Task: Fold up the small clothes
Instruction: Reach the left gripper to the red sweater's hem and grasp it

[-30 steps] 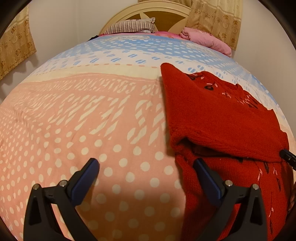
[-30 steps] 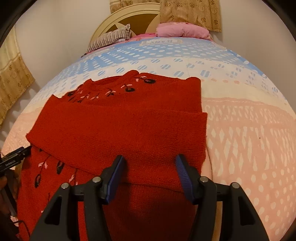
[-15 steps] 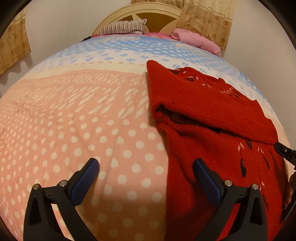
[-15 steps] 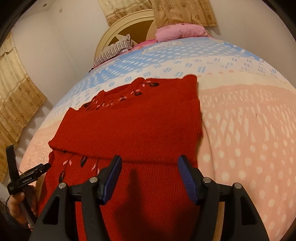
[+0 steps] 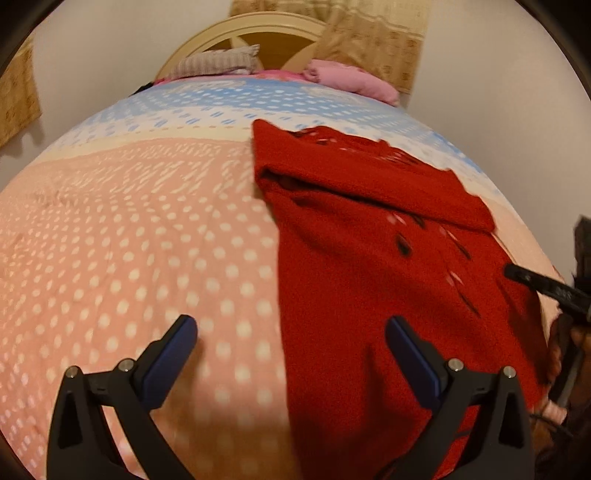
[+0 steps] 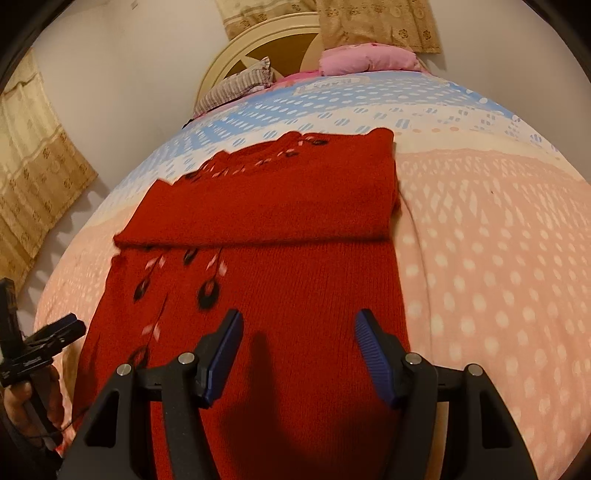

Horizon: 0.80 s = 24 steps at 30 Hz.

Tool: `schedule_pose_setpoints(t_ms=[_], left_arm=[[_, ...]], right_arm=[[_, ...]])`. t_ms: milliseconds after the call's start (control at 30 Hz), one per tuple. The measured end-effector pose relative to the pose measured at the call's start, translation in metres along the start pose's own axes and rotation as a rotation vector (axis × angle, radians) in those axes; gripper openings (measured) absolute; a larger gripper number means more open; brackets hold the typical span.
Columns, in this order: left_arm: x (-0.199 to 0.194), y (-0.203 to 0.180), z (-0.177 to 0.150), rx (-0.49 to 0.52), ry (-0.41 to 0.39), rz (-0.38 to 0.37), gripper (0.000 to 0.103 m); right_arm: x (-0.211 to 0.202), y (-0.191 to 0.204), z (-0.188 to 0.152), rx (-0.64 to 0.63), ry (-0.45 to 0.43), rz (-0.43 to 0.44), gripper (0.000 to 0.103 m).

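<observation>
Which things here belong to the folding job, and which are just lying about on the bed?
Job:
- red knit sweater, sleeves folded across its chest
- left gripper, open, over the bedspread beside the sweater
- right gripper, open, above the sweater's lower half

Lying about:
- dotted bedspread
- pink pillow
- striped pillow
- headboard
- curtains

Black gripper frames (image 6: 299, 347), blue ribbed pads (image 6: 373, 354), silver screws.
</observation>
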<state>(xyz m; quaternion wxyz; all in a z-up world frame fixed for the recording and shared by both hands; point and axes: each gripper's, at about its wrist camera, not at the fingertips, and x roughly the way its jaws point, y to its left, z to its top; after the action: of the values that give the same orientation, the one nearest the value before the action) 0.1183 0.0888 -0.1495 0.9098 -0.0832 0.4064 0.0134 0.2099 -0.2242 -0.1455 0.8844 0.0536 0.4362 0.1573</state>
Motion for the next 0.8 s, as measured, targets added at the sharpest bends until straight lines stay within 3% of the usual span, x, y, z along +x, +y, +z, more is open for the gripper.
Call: schedule_pose_setpoints(t_ms=[200,433,600,800], left_arm=[[-0.031,-0.006,-0.031,0.034,0.015,-0.039,0.103],[-0.039,-0.011,-0.06,0.041,0.054,-0.046,0.101],[-0.035,-0.011,-0.068,-0.015,0.107,-0.145,0.08],[-0.033,-0.007,-0.074,-0.075,0.118,-0.205,0.072]], right_arm=[[-0.019,0.012,-0.027,-0.054,0.012,-0.015,0.065],[-0.036,0.015,-0.048,-0.061,0.005,-0.01,0.066],[-0.042,0.016,-0.058,-0.066,-0.004,-0.01,0.066],[-0.049,0.018,-0.069,-0.112,-0.016,-0.026,0.066]])
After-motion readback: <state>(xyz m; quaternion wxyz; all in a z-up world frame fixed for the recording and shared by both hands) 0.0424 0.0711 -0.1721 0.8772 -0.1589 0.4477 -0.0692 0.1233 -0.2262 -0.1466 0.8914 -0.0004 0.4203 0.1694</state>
